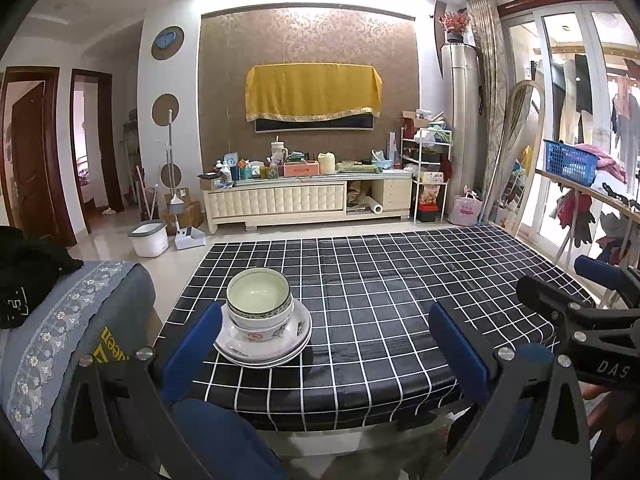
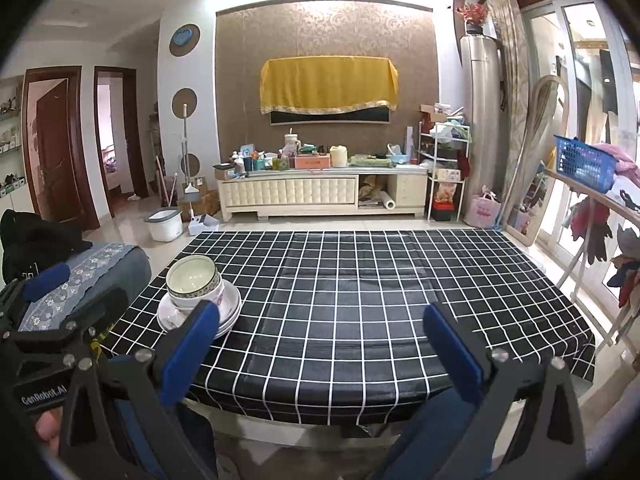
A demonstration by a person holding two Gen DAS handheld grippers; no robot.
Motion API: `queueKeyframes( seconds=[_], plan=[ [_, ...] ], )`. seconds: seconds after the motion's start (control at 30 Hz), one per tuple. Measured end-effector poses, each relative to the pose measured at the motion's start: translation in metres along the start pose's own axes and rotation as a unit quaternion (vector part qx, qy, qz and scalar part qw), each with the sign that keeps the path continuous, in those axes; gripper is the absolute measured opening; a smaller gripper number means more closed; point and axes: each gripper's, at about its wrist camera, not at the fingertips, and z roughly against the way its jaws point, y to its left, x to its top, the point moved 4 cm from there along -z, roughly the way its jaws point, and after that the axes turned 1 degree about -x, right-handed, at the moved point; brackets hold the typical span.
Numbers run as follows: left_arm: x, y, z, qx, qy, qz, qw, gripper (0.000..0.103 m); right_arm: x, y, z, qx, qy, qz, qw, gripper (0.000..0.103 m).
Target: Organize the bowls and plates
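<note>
Two nested white bowls (image 1: pixel 259 300) with patterned rims sit on a stack of white plates (image 1: pixel 276 350) at the near left of the black checked table (image 1: pixel 380 300). My left gripper (image 1: pixel 324 332) is open and empty, held back from the table's near edge, its left finger just beside the plates. The same bowls (image 2: pixel 194 283) and plates (image 2: pixel 230 314) show in the right wrist view. My right gripper (image 2: pixel 320 332) is open and empty over the table's (image 2: pixel 360 300) near edge, right of the stack.
A grey patterned seat (image 1: pixel 80 320) with a black garment (image 1: pixel 28 268) stands left of the table. A drying rack (image 2: pixel 592 216) with clothes and a blue basket (image 2: pixel 582 162) stands at the right. A cluttered TV cabinet (image 1: pixel 308 198) lies beyond.
</note>
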Motion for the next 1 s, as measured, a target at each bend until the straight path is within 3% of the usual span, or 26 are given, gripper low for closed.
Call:
queueKeyframes(
  seconds=[0.27,1.0],
  plan=[
    [-0.0015,-0.0049,0.0002,-0.014,-0.002,-0.008,0.9999,0.102,-0.0019,-0.0010,0.0026,-0.003,0.003,0.000,1.000,0.103],
    [-0.0039,-0.0018,-0.0002,-0.003,0.013,-0.001,0.9999,0.102,-0.0019,0.0011,0.0043,-0.005,0.001,0.007,1.000,0.103]
  ],
)
